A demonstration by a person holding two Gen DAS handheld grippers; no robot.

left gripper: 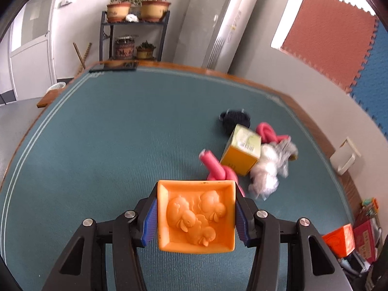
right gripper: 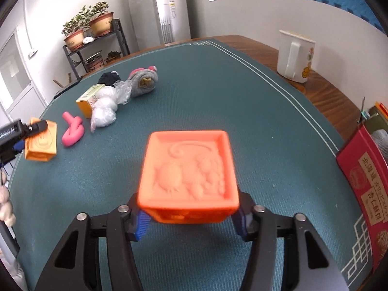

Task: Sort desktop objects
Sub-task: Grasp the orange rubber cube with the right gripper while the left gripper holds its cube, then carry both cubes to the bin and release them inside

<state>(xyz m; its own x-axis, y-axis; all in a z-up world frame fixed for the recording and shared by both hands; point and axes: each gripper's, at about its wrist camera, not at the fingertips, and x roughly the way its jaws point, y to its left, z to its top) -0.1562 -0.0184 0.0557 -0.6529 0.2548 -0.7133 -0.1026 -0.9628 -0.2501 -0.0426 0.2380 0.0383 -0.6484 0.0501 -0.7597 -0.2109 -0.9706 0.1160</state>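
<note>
My left gripper (left gripper: pixel 196 218) is shut on an orange square block (left gripper: pixel 196 215) with a relief of little animals, its blue pads (left gripper: pixel 150 220) pressed on both sides. In the right wrist view the same block (right gripper: pixel 41 143) hangs at the far left above the green mat (right gripper: pixel 242 121). My right gripper (right gripper: pixel 190 220) has a red-orange relief block (right gripper: pixel 189 172) between its jaws. That block looks blurred, and the pads (right gripper: pixel 143 225) stand a little off its sides, so this gripper is open.
A pile lies mid-mat: pink foam twist (left gripper: pixel 218 169), yellow box (left gripper: pixel 242 150), white plastic bundle (left gripper: pixel 265 169), grey rolled sock (right gripper: pixel 143 82), dark item (left gripper: pixel 235 118). A white mug (right gripper: pixel 294 55) stands at the far right edge. A red box (right gripper: pixel 363 181) stands at the right.
</note>
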